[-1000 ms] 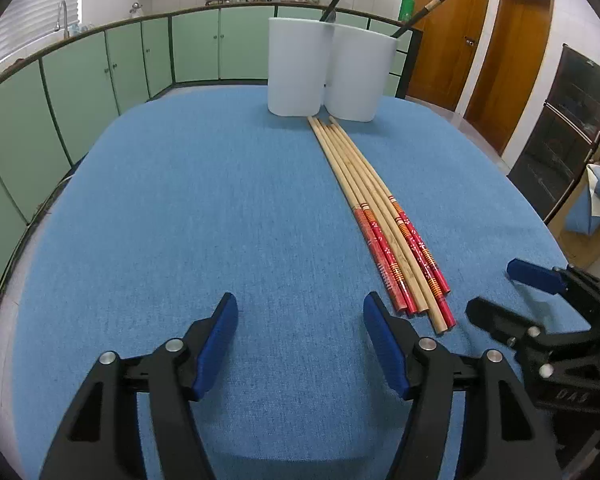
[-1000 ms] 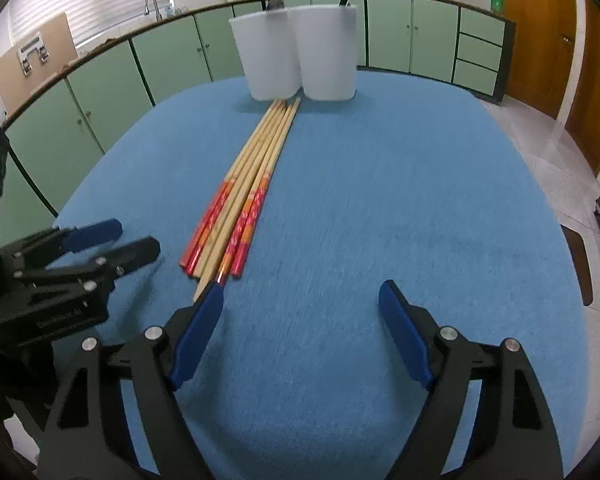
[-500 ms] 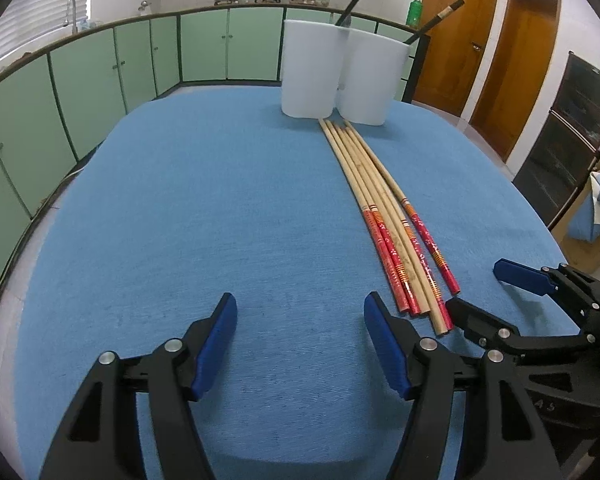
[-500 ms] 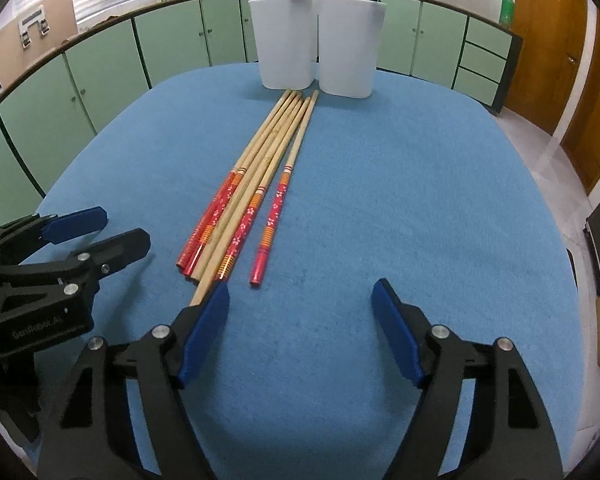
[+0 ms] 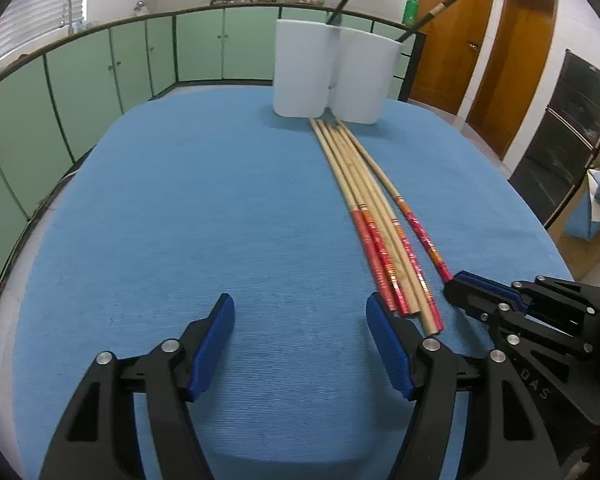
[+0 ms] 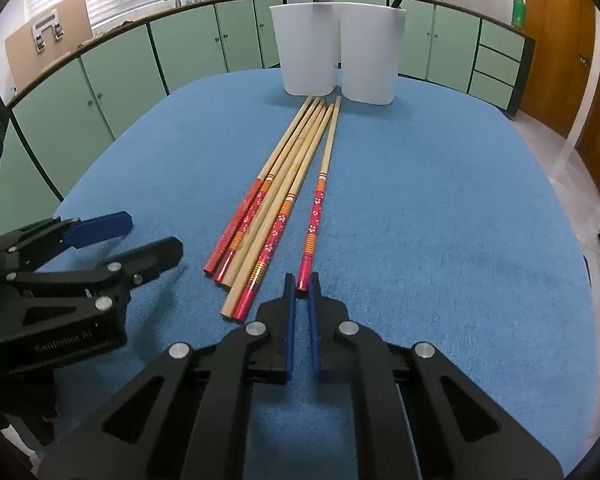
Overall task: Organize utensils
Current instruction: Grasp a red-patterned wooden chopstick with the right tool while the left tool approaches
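Several long wooden chopsticks with red patterned ends lie side by side on the blue tablecloth, pointing at two white cups. One chopstick lies a little apart on the right. My right gripper is closed on its red near end; it also shows in the left wrist view. My left gripper is open and empty, just left of the bundle; it also shows in the right wrist view.
The two white cups stand at the table's far edge, each with a dark utensil in it. Green cabinets curve behind the table. Wooden doors and a dark oven are on the right.
My right gripper has moved forward to the separated chopstick and shut on its red end. The left gripper has stayed open and almost in place.
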Demonstrator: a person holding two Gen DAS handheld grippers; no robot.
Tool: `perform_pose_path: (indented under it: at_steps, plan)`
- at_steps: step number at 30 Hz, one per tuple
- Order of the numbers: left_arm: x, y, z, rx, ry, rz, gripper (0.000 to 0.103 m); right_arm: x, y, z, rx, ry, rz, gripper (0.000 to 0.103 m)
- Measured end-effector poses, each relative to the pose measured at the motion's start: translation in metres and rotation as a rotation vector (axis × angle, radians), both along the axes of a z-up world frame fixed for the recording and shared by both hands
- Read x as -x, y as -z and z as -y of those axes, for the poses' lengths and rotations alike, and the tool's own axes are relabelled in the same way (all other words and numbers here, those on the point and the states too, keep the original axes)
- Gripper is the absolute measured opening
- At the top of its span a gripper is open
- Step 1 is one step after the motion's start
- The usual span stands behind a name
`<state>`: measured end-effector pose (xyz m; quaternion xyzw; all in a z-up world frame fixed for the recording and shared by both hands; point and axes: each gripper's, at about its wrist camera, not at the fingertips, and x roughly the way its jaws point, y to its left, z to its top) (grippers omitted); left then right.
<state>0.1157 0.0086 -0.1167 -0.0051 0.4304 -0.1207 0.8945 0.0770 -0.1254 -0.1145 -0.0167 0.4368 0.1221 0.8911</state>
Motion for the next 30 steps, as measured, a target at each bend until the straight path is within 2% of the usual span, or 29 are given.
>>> perform_pose_path:
  at_steps: [7, 11, 22, 30]
  plan:
    - [0.000, -0.002, 0.019, -0.008, 0.054, 0.001, 0.068, 0.003, -0.001, 0.021, 0.004, 0.050, 0.001, 0.005]
    - [-0.003, 0.004, 0.028, -0.048, 0.070, -0.006, 0.069, 0.005, 0.000, 0.030, -0.005, 0.064, -0.001, 0.005]
    - [-0.004, 0.003, 0.011, -0.072, 0.015, -0.003, 0.071, 0.006, 0.000, 0.031, -0.006, 0.063, -0.001, 0.005]
    - [-0.008, 0.003, 0.016, -0.093, 0.010, -0.006, 0.071, 0.006, 0.001, 0.032, -0.002, 0.060, 0.003, 0.006]
